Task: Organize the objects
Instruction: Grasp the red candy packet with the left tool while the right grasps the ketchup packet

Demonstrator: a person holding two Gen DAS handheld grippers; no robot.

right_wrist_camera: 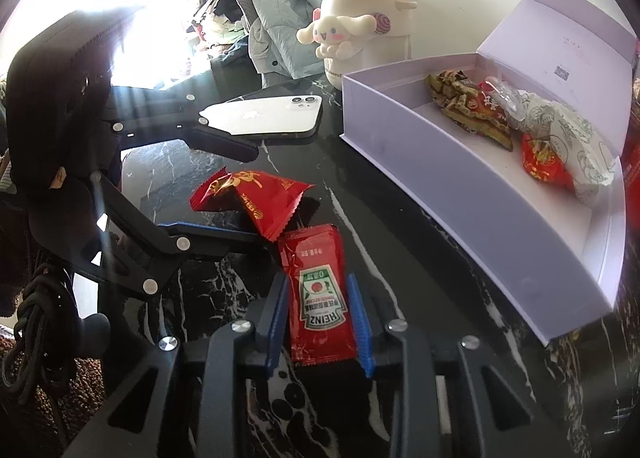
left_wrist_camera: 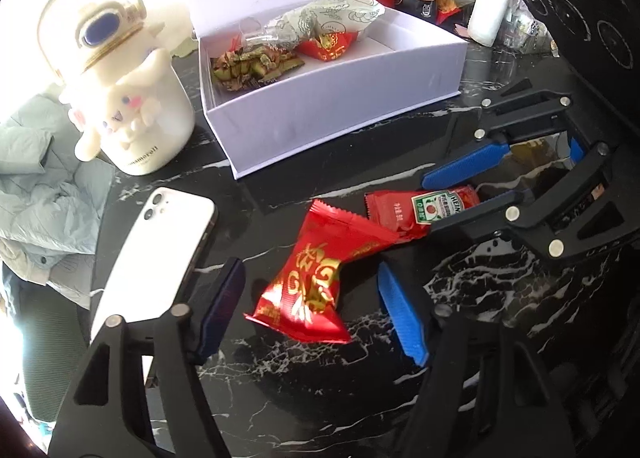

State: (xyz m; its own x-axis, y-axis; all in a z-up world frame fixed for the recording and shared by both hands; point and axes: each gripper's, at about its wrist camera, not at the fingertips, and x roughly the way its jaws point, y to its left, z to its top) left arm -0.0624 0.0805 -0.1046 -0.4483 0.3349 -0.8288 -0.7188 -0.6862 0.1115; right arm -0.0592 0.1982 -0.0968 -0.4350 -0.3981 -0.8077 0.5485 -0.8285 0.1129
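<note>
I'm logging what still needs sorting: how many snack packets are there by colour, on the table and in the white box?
Red packets: 3, the snack packet and ketchup sachet on the table, one in the box
Green: 1
Pale patterned: 1
Total: 5

strong daylight floods in from the upper left of both views, blowing that corner out to white and throwing streaky flare across the right wrist view. the glossy marble table [left_wrist_camera: 304, 374] mirrors it. fisheye curvature bends the white box [right_wrist_camera: 460, 194] and darkens the corners; the centres stay sharp.
</note>
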